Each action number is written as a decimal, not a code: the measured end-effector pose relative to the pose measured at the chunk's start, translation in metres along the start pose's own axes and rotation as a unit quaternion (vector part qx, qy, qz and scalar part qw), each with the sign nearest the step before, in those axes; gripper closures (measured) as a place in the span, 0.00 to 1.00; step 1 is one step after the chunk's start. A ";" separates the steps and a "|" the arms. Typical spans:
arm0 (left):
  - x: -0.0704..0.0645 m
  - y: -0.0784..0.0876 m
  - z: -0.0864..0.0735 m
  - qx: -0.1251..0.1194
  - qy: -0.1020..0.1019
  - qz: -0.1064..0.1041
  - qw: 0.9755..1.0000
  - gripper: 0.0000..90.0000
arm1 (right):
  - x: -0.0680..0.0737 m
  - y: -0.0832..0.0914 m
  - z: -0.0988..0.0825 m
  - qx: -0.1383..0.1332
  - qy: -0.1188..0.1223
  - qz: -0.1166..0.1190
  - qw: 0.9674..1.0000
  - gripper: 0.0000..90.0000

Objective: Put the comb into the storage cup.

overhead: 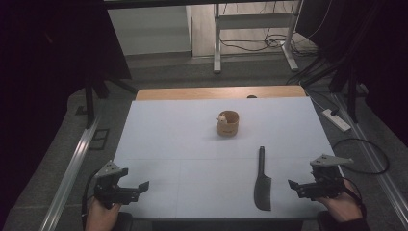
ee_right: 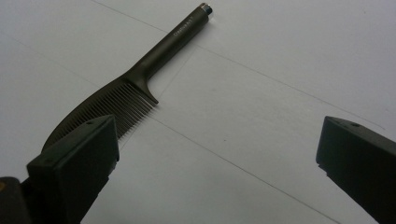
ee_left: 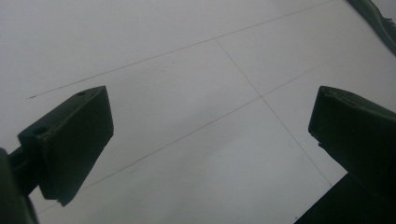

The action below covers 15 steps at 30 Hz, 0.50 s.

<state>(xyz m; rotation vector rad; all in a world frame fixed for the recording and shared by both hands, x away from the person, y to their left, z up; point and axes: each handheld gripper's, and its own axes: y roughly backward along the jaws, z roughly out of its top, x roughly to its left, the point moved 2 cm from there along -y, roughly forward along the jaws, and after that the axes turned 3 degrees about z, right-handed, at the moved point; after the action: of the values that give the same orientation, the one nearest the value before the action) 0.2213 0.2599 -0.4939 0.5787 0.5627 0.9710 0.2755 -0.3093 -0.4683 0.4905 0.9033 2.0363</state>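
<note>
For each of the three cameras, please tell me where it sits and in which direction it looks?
High view: above the person's side, looking forward and down on the table, cup and comb; both hands hold the left gripper and right gripper.
Left gripper view: on the left gripper, looking down at bare table; two open fingers show.
Right gripper view: on the right gripper, facing the comb; its fingers stand apart.
Shared: high and right gripper views share the comb.

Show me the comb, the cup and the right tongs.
comb (ee_right: 116,100): right gripper view, on the teeth near the handle.
cup (overhead: 227,123): high view, on its front wall.
right tongs (overhead: 294,186): high view, between the open tips.
</note>
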 end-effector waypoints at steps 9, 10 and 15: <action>0.000 0.000 0.000 0.000 0.001 0.001 1.000 0.00 | -0.001 -0.003 0.005 -0.003 0.006 0.014 1.000 0.00; 0.000 0.000 0.000 -0.001 0.001 0.001 1.000 0.00 | -0.001 -0.004 0.006 -0.001 0.008 0.017 1.000 0.00; 0.000 0.000 0.000 -0.001 0.001 0.002 1.000 0.01 | -0.001 -0.004 0.008 -0.005 0.011 0.019 1.000 0.00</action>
<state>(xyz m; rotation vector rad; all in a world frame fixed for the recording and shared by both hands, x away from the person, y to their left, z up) 0.2212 0.2602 -0.4939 0.5774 0.5635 0.9755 0.2830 -0.3051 -0.4663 0.4839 0.9032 2.0823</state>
